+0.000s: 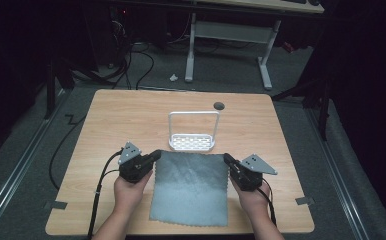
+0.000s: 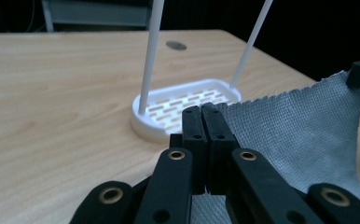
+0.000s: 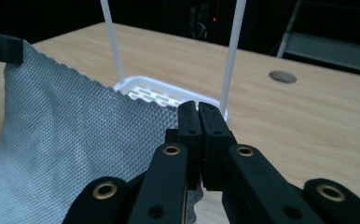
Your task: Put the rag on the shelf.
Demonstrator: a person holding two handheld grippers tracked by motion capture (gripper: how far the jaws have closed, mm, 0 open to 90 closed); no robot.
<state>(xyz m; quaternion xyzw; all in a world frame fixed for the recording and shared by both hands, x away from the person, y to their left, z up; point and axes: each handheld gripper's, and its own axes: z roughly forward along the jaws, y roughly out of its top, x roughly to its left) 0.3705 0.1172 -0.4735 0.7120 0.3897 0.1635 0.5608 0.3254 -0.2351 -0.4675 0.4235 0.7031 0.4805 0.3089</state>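
A grey woven cloth (image 1: 191,187) lies on the wooden table (image 1: 126,115), its near edge at the table's front. Its two far corners are raised off the surface. My left gripper (image 1: 157,154) is shut on the far left corner, and my right gripper (image 1: 227,158) is shut on the far right corner. In the left gripper view the jaws (image 2: 201,112) press together with the cloth (image 2: 299,126) spreading off to the right. In the right gripper view the closed jaws (image 3: 198,109) pinch the cloth (image 3: 66,135), which stretches left to the other gripper (image 3: 1,49).
A white slotted tray with a tall wire hoop (image 1: 192,142) stands just beyond the cloth's far edge, close to both grippers' tips. A round cable hole (image 1: 219,105) sits near the table's far edge. Beyond the table are a white desk frame (image 1: 266,65) and floor cables (image 1: 141,60).
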